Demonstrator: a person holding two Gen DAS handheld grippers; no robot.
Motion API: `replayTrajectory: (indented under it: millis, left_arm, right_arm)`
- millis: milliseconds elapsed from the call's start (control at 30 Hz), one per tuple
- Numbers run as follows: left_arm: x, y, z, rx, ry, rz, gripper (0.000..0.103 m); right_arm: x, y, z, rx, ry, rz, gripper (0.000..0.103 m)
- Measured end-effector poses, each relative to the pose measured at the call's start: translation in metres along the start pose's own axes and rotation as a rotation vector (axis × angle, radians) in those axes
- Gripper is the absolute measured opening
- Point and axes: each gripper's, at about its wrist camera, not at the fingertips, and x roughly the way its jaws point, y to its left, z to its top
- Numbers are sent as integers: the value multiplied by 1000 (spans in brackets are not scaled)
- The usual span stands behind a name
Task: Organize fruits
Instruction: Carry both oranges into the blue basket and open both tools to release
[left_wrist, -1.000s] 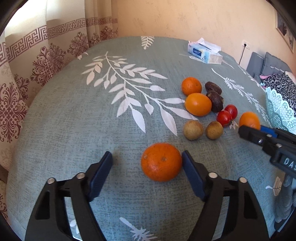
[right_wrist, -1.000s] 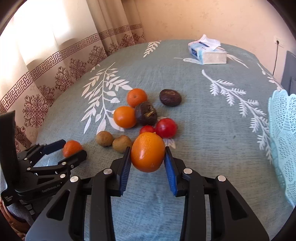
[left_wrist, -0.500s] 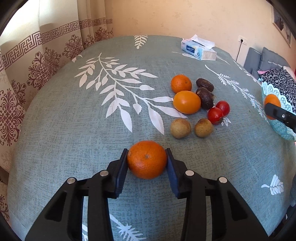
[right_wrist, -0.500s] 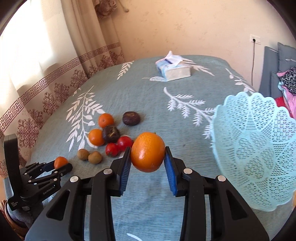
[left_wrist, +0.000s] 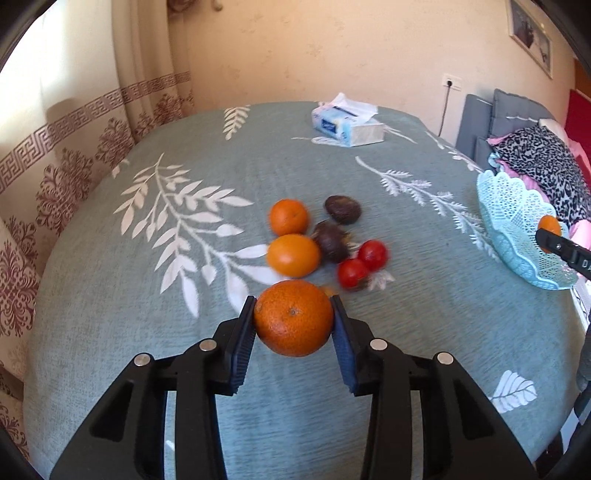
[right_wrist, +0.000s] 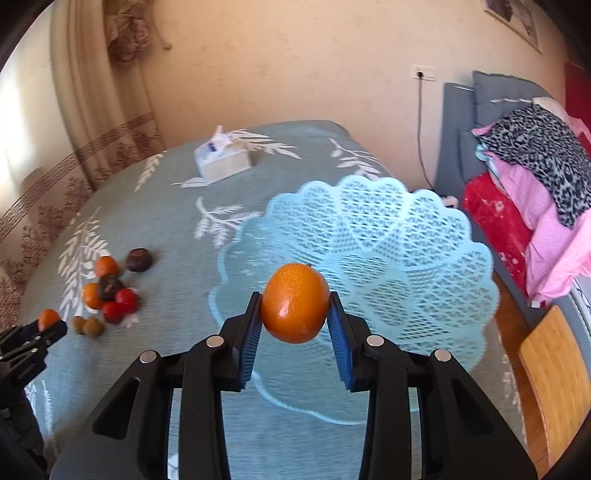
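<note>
My left gripper (left_wrist: 293, 323) is shut on a rough-skinned tangerine (left_wrist: 293, 318) and holds it above the cloth, just in front of the fruit pile. The pile has two oranges (left_wrist: 293, 255), two dark passion fruits (left_wrist: 342, 209) and two tomatoes (left_wrist: 373, 254). My right gripper (right_wrist: 295, 304) is shut on a smooth orange (right_wrist: 295, 302) and holds it over the near rim of the light-blue lattice basket (right_wrist: 388, 236). In the left wrist view the basket (left_wrist: 517, 218) stands at the right table edge with the right gripper (left_wrist: 554, 242) at it. Two small brown fruits (right_wrist: 88, 325) lie by the pile.
A tissue box (left_wrist: 347, 123) sits at the far side of the round table with the teal leaf cloth (left_wrist: 147, 258). Curtains hang on the left. A grey sofa with clothes (right_wrist: 535, 155) and a wooden stool (right_wrist: 557, 387) stand right of the table.
My left gripper closed on the tangerine and lifted it towards the pile. My right gripper carried its orange to the right, from the pile to above the basket.
</note>
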Motion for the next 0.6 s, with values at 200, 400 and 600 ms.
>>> replayTrajectory:
  millis: [200, 400, 600]
  left_arm:
    - [0, -33, 17, 46, -15, -53, 40]
    - [4, -70, 35, 98, -19, -112, 40]
    - [13, -108, 51, 140, -20, -175, 40]
  right_arm:
    - [7, -24, -4, 34, 17, -71, 36]
    - [4, -32, -2, 40, -19, -112, 48]
    - [-1, -36, -1, 26, -53, -143, 49]
